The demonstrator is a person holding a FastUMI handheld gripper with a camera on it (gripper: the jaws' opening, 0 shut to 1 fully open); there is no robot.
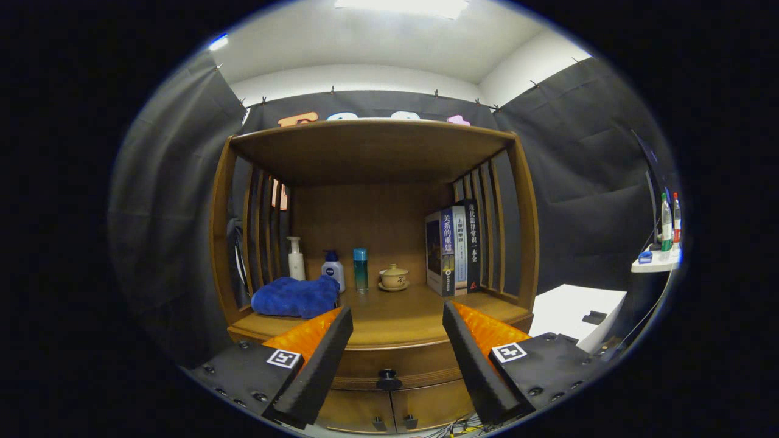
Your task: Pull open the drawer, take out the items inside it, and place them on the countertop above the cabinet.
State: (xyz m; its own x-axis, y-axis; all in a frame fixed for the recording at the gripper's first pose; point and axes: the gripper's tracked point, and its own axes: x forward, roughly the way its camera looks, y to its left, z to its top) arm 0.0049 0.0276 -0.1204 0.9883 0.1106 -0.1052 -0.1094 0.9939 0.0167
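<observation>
A wooden cabinet stands ahead of me with its countertop (395,325) under an open shelf bay. Below the countertop edge the drawer (420,359) sits closed, its dark round knob (388,378) showing between my two fingers and a little below their tips. My gripper (397,316) is open, fingers spread wide with nothing between them, held a short way in front of the cabinet. What lies inside the drawer is hidden.
On the countertop lie a blue towel (296,297), a white pump bottle (296,258), a white-and-blue bottle (333,269), a teal bottle (360,269), a lidded teacup (394,277) and upright books (453,249). Two small cabinet doors (392,410) sit under the drawer. A white table (575,313) stands to the right.
</observation>
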